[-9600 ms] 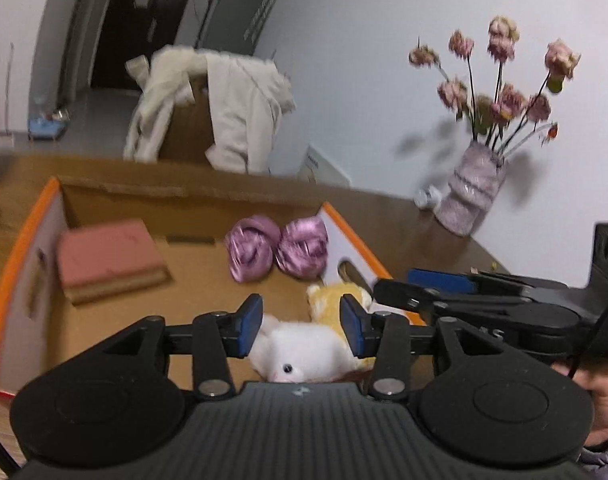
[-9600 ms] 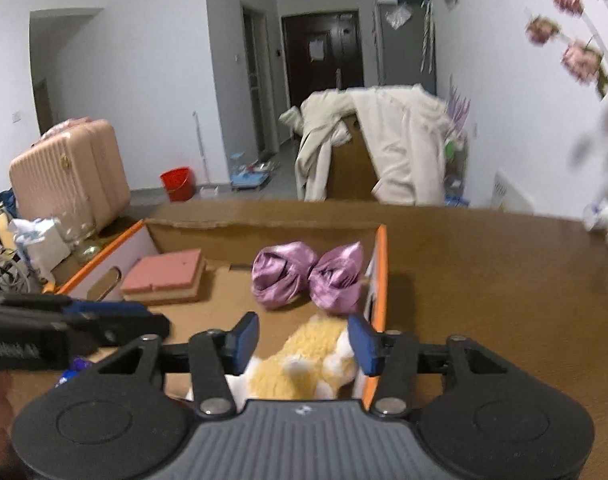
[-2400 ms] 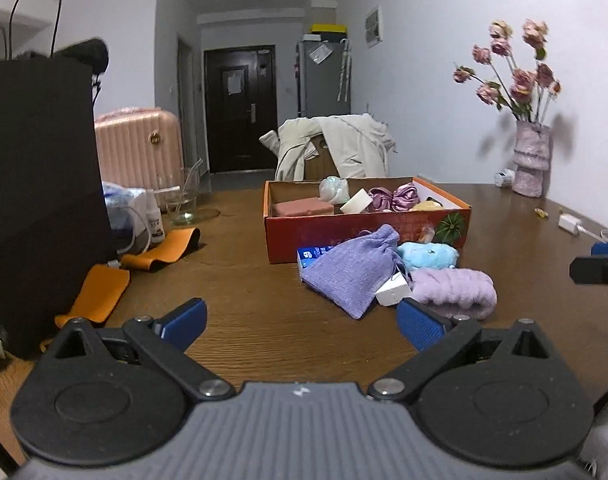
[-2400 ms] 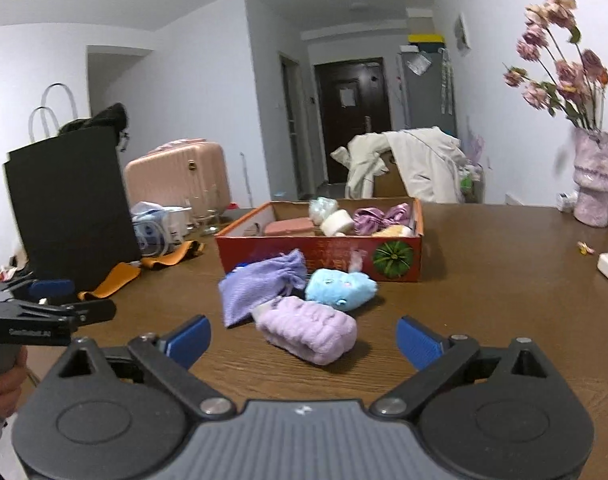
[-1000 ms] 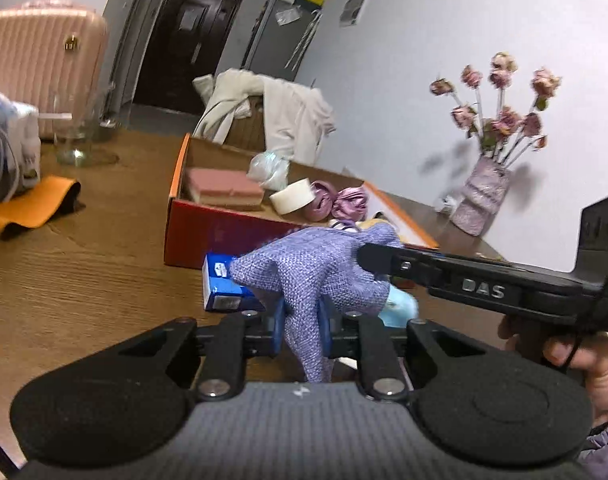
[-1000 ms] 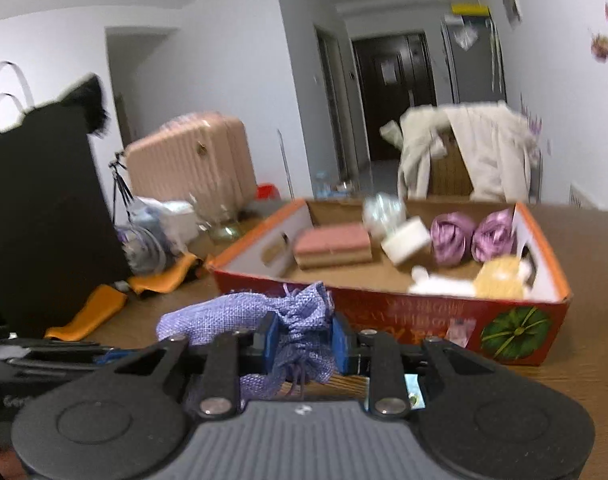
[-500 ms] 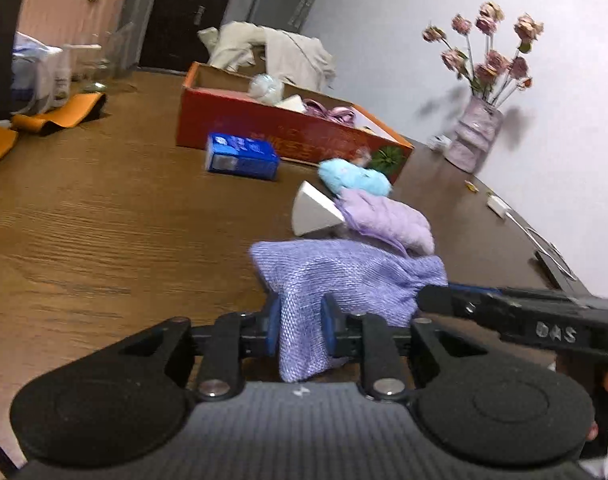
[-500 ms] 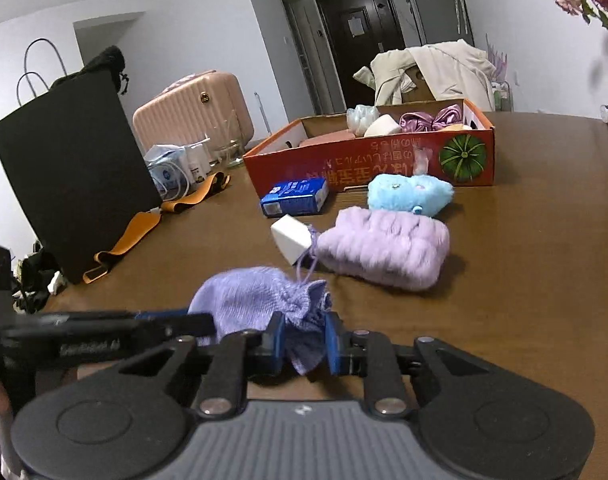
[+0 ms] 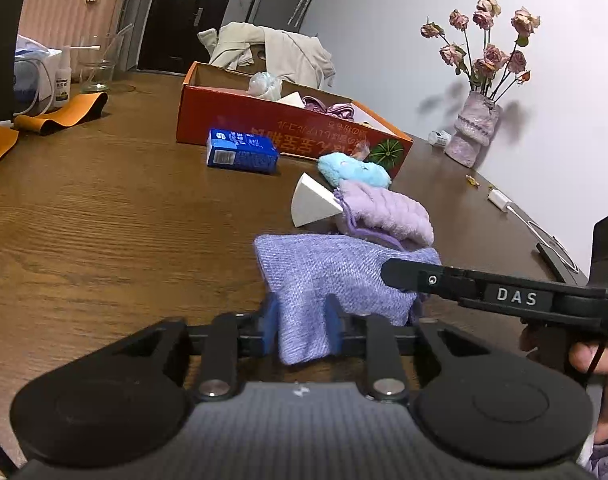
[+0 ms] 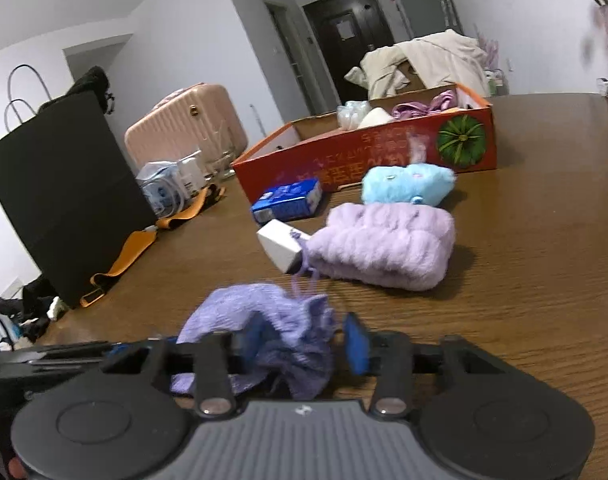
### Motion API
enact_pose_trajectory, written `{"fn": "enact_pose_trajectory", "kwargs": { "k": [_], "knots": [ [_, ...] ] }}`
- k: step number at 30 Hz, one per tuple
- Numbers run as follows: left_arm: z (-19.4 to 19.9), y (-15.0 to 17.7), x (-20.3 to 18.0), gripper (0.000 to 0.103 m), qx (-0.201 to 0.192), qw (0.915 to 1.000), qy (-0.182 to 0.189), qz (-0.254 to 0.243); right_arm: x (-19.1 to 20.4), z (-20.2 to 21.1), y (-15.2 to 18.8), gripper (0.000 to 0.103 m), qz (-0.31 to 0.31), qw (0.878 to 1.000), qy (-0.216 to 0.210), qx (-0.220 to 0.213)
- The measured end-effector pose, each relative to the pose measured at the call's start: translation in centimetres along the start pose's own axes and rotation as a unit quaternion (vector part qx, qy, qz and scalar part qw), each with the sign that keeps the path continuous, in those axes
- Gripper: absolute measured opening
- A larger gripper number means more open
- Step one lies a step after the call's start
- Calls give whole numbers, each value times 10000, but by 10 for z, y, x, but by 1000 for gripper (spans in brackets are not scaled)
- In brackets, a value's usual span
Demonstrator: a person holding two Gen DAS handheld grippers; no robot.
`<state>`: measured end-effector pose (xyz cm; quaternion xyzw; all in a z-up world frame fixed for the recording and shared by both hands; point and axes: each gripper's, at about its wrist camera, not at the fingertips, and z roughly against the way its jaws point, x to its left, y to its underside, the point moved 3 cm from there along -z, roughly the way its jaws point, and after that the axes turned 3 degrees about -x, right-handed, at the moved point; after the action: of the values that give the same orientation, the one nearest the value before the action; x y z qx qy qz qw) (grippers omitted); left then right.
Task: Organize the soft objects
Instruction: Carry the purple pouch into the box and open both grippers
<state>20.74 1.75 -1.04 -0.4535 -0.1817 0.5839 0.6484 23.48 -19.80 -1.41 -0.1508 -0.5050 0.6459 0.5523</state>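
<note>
Left gripper clamps the bottom edge of the purple pouch. Right gripper has the pouch's gathered mouth between its jaws, which have just been opening; its right pad stands clear of the cloth. A second ago the pouch hung up by the orange box; now it lies on the table near the fluffy lilac towel. Probably being opened for filling.
</note>
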Motion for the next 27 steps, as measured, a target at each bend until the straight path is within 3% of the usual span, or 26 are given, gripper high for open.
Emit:
{"fn": "enact_pose_trajectory", "kwargs": {
  "k": [4,8,14,17,19,23,27],
  "knots": [
    [0,-3,-3,11,5,9999,85,-71,1,0,1,23,-7,10000,25,9],
    [3,-16,-9,8,-102,9995,247,-169,6,8,-9,21,129,9999,94,-47],
    [-4,-83,-15,8,-650,9950,708,-286,7,22,-76,20,542,9961,-31,-699],
    [-37,-133,-14,8,-715,9931,904,-226,-3,6,-127,20,869,9922,39,-889],
    [-71,-168,-11,8,-614,9947,812,-173,-15,-13,-161,20,999,9908,107,-905],
    [-147,-222,1,8,-225,9976,648,13,-46,-81,-225,20,1205,9910,315,-491],
    [-225,-238,7,8,371,9988,305,9,-78,-154,-255,20,1163,9916,556,117]
  ]
}}
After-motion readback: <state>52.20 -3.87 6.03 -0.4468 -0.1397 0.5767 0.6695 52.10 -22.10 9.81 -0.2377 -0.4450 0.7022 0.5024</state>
